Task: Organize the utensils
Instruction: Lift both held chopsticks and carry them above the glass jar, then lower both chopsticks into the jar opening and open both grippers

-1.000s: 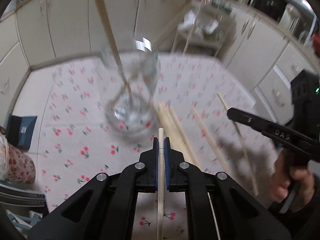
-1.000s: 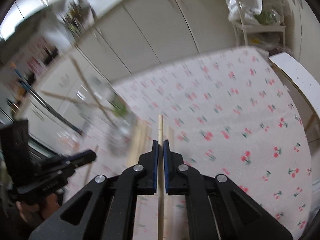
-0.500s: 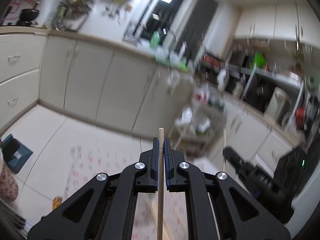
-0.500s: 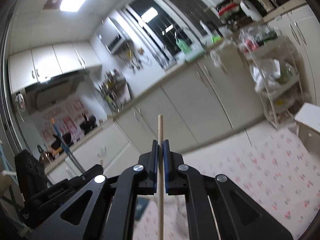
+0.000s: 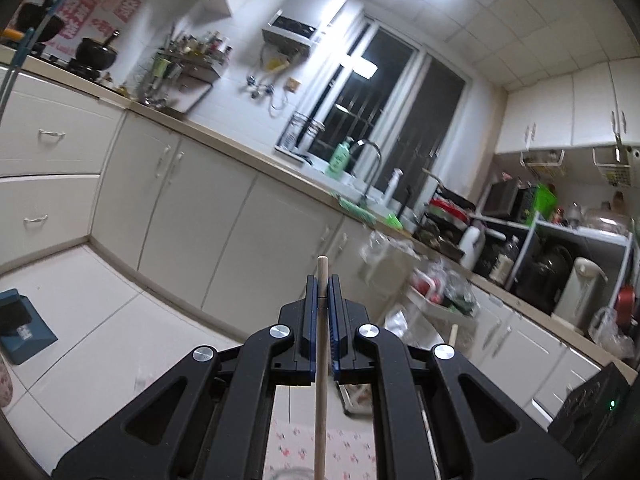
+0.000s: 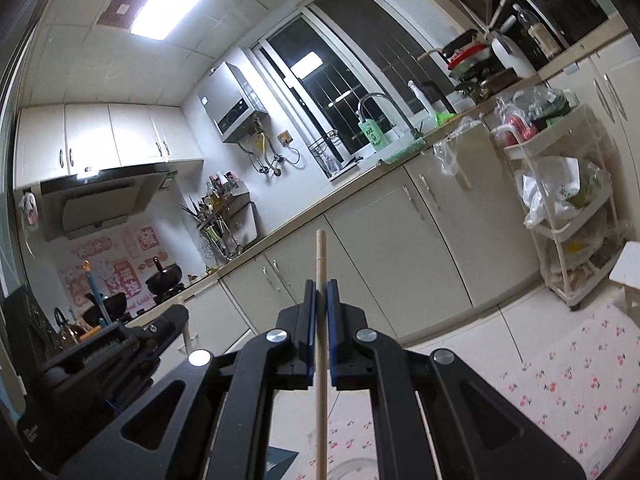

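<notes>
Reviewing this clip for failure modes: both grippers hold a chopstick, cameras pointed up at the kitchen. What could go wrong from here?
1. The left gripper and right gripper each pinch a thin chopstick along the fingers; it could slip or pivot.
2. Both views face the cabinets; only an edge of the cherry-print cloth shows, so lowering is nearly blind.
3. The grippers sit close and could collide.

We see cream cabinets (image 5: 224,236) under a long counter (image 6: 344,194), a dark window (image 5: 396,108), a bright ceiling light (image 6: 174,8) and pale floor tiles (image 5: 80,300).

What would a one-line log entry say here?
left gripper: shut on chopstick | right gripper: shut on chopstick | both raised
</notes>
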Tool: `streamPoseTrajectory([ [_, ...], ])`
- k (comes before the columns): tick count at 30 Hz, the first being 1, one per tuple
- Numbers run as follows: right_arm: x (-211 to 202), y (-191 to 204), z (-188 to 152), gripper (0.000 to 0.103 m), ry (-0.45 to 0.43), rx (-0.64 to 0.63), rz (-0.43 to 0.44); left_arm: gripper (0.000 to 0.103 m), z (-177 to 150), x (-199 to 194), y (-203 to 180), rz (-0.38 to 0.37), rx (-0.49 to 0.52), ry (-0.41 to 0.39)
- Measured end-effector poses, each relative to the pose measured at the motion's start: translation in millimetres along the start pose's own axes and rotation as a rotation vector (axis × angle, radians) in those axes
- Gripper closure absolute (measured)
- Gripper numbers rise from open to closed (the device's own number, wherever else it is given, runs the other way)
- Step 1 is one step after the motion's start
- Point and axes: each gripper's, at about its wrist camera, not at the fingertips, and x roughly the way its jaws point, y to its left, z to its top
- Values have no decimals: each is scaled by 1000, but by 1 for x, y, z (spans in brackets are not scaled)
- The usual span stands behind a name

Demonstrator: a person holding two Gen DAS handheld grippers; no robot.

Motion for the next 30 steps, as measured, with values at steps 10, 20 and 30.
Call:
streamPoseTrajectory([
  [10,23,-3,-22,97,3,-64,-43,98,-25,21,2,27,1,-46],
  [20,29,-11,-41,97,34,-80,-61,98,-37,7,-18,64,116,-105],
  [30,28,-13,-47,97,58,-85,-61,98,-47,-3,-20,121,118,-141],
])
